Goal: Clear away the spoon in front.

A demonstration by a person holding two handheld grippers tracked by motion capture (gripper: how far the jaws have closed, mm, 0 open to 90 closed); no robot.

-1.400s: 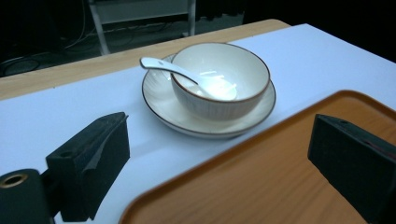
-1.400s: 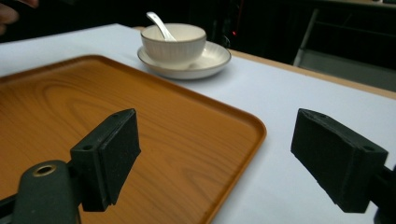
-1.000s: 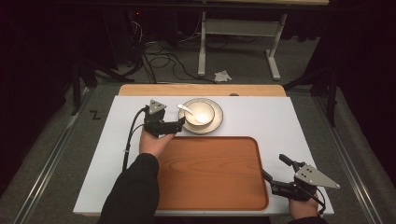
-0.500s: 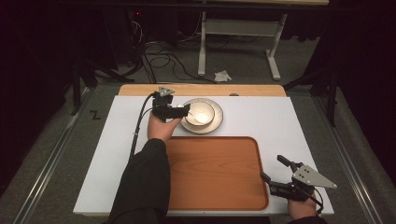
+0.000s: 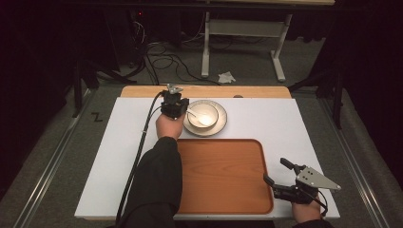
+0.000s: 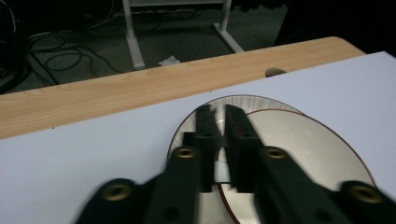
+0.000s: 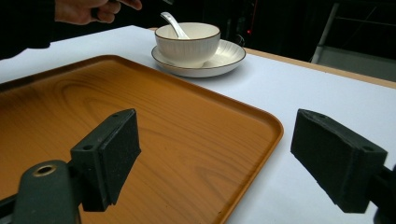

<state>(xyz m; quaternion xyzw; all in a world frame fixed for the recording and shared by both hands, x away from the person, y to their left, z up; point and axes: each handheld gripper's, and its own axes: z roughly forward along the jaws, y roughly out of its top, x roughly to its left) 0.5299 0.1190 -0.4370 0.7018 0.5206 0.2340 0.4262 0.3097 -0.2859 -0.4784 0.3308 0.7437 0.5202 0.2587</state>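
A white bowl stands on a matching plate at the back middle of the white mat, and a white spoon leans in it with its handle to the left. My left gripper sits at that handle. In the left gripper view its jaws are nearly together over the plate and bowl, with a white strip, apparently the spoon handle, pinched between them. My right gripper rests wide open at the right rim of the wooden tray, holding nothing. Bowl and spoon stand beyond it.
The white mat covers a wooden tabletop whose far edge is bare. Beyond it, cables, a desk frame and a paper scrap lie on the floor. The person's left sleeve crosses the tray's left edge.
My left gripper has moved away from me and turned toward the bowl, arriving at the spoon handle. The right gripper has stayed still and open.
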